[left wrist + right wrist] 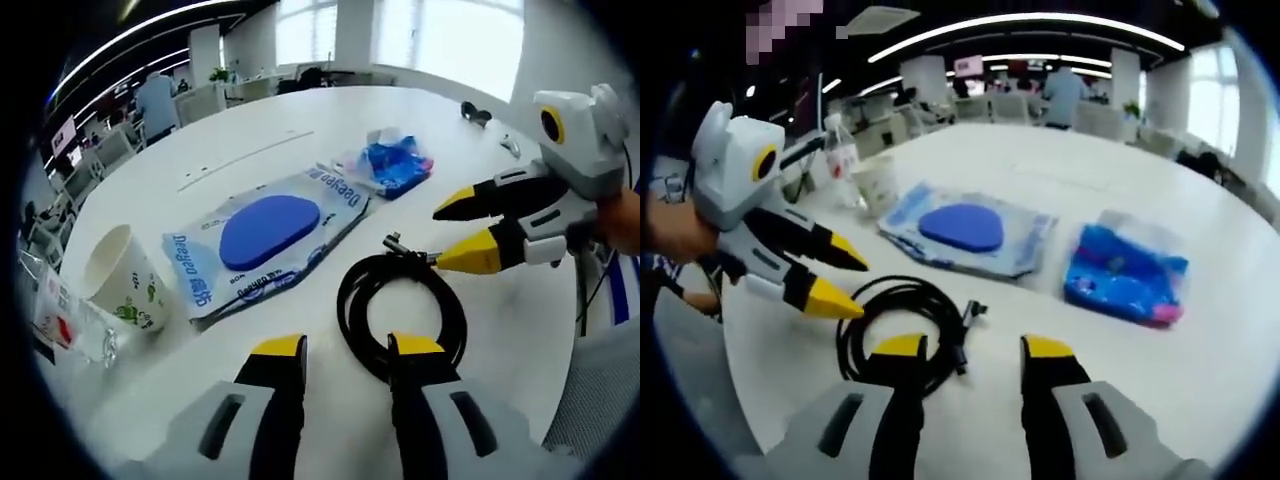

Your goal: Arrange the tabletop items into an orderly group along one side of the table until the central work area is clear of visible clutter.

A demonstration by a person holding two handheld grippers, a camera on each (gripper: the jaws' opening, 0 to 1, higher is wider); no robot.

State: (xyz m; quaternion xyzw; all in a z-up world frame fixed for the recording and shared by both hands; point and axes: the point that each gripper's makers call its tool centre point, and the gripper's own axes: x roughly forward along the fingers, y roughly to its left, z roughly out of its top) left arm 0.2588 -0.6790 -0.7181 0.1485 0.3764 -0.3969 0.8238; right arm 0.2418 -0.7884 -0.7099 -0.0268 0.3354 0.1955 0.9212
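The left gripper [345,350] has its two yellow-tipped jaws spread apart, with nothing between them. It hangs low over the white worktop [250,130], pointing across it. Its right jaw sits over the near edge of one black cable [400,300], which lies rolled up in a ring. In the right gripper view the left gripper [845,280] comes in from the left, held by a hand [670,235], tilted down, with its tips just above the cable [902,325].

The right gripper [970,350] is also released, its jaws wide with nothing in them. It hangs over the worktop [1200,360] with the ring just by its left jaw. In the left gripper view it [455,235] comes in from the right, lying almost flat. Its lower tip is right at the cable's plug end; I cannot tell if they touch.

Past the cable lies one flat clear bag with a blue oval pad [268,232] inside, near the middle of the worktop. Beside it, a bit farther, is one small crinkly blue packet [395,165]. To the left stands one paper cup [125,280], tilted in this view, with one clear plastic bottle [70,325] beside it. Two small dark things [490,125] lie far off by the far edge; they are too small to tell.
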